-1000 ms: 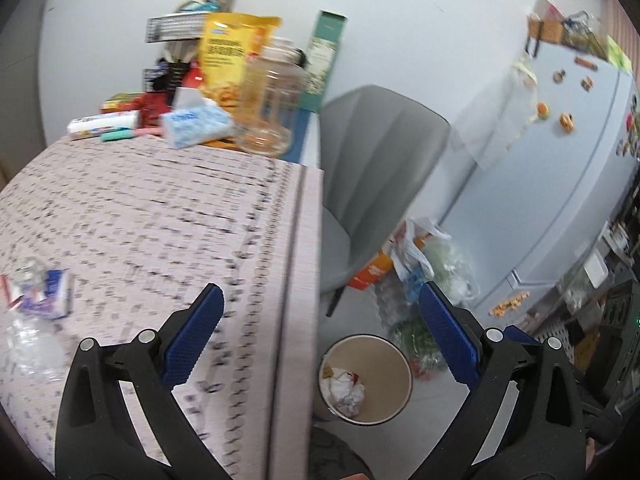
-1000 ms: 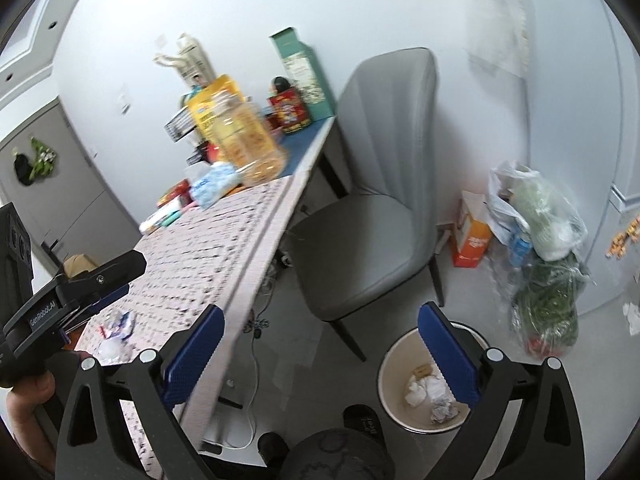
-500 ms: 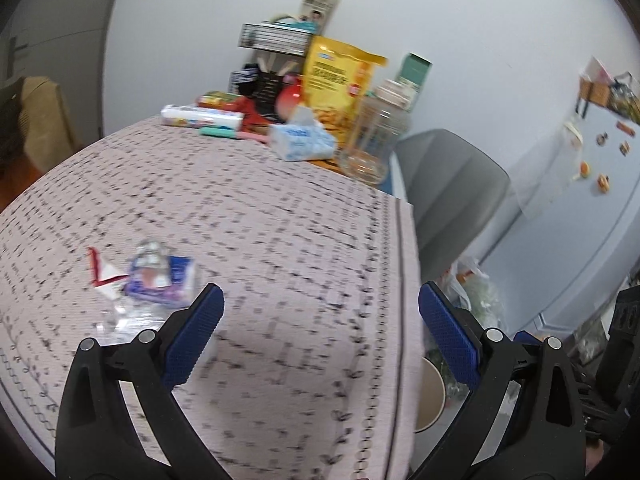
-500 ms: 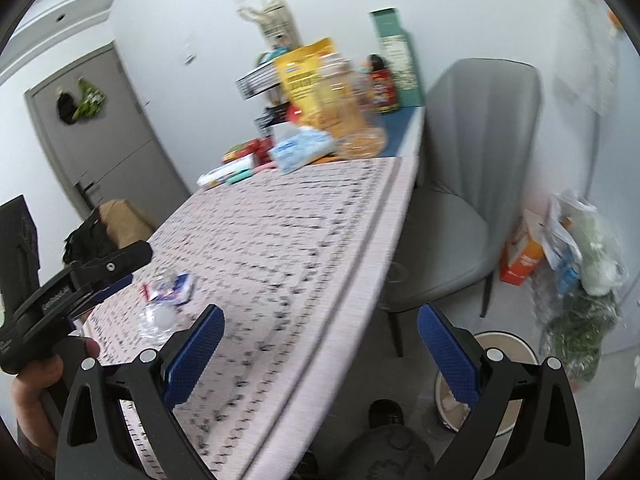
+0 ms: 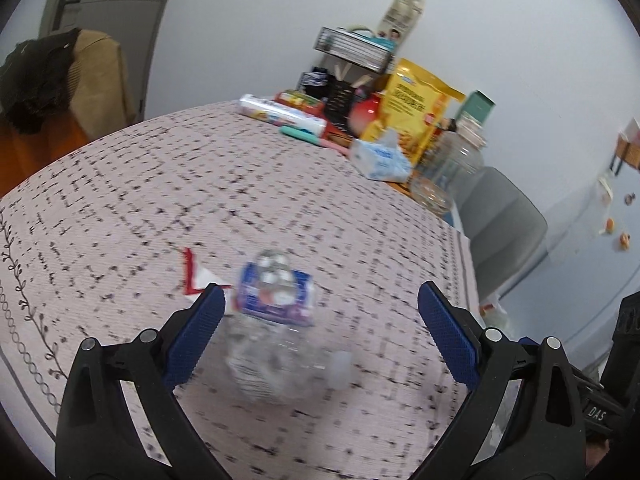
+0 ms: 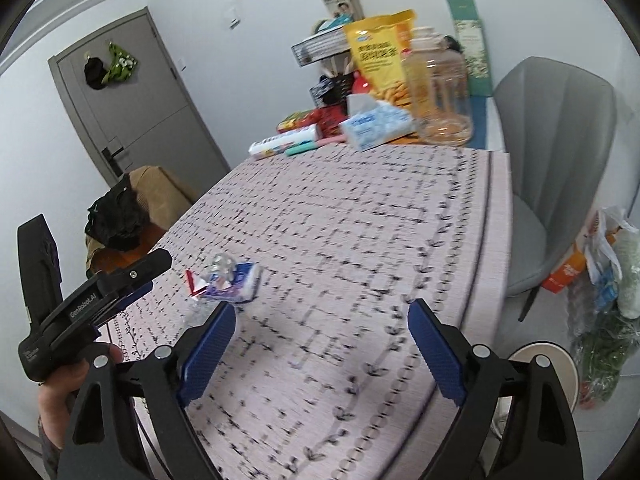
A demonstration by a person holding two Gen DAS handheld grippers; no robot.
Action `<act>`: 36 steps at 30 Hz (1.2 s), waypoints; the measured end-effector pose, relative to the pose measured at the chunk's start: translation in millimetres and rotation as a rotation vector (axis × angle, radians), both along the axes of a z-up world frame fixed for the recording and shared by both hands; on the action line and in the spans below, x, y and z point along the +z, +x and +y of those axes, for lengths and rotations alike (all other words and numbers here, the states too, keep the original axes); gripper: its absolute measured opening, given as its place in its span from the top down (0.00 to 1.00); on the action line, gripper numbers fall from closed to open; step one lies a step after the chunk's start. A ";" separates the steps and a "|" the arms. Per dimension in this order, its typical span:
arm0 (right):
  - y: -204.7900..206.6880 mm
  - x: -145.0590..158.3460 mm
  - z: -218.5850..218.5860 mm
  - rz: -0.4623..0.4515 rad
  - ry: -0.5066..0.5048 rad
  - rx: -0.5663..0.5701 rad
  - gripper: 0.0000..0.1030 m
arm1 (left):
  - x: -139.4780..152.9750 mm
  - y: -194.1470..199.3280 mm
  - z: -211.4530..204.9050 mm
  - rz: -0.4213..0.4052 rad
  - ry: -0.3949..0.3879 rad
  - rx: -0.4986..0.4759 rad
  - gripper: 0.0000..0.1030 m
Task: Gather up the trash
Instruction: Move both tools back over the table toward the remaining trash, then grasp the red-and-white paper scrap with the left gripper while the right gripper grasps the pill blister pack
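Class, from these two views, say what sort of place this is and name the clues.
Probably a home dining corner: a patterned tablecloth, packaged food such as a yellow snack bag by the wall, and a grey chair beside it.

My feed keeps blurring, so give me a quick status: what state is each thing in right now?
Left claw: open, nothing gripped.
Right claw: open, jaws just closing slightly, empty.
Plastic bottle: crushed, lying on the tablecloth, between the left claw's fingers, untouched.
Red-and-white wrapper: flat beside the bottle.
Trash bin: on the floor, mostly hidden.
Clear jar: upright, nearly empty.
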State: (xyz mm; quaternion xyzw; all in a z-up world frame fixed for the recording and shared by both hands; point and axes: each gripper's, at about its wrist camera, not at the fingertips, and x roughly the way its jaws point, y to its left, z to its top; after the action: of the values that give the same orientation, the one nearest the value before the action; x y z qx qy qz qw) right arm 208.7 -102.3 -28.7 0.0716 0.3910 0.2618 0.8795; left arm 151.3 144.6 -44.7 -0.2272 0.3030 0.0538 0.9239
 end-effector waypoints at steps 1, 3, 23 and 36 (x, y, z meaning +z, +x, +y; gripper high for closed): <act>1.8 -1.4 4.5 0.005 -0.002 0.008 0.19 | -3.5 -0.1 8.7 0.007 -0.008 0.012 0.11; 5.9 -5.5 20.7 0.023 -0.007 0.033 0.21 | -8.9 0.5 21.2 0.016 -0.019 0.030 0.14; 43.8 -30.9 136.8 0.105 -0.027 0.160 0.27 | -72.2 32.2 93.3 0.127 -0.137 0.104 0.62; 58.6 -43.5 183.2 0.120 -0.067 0.196 0.27 | -71.6 15.9 104.9 0.124 -0.122 0.152 0.98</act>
State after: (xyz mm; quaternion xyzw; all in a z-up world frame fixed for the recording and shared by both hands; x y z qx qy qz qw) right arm 267.3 80.9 -72.2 0.0189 0.4566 0.3286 0.8265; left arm 167.2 249.5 -116.3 -0.3013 0.3443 0.1191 0.8812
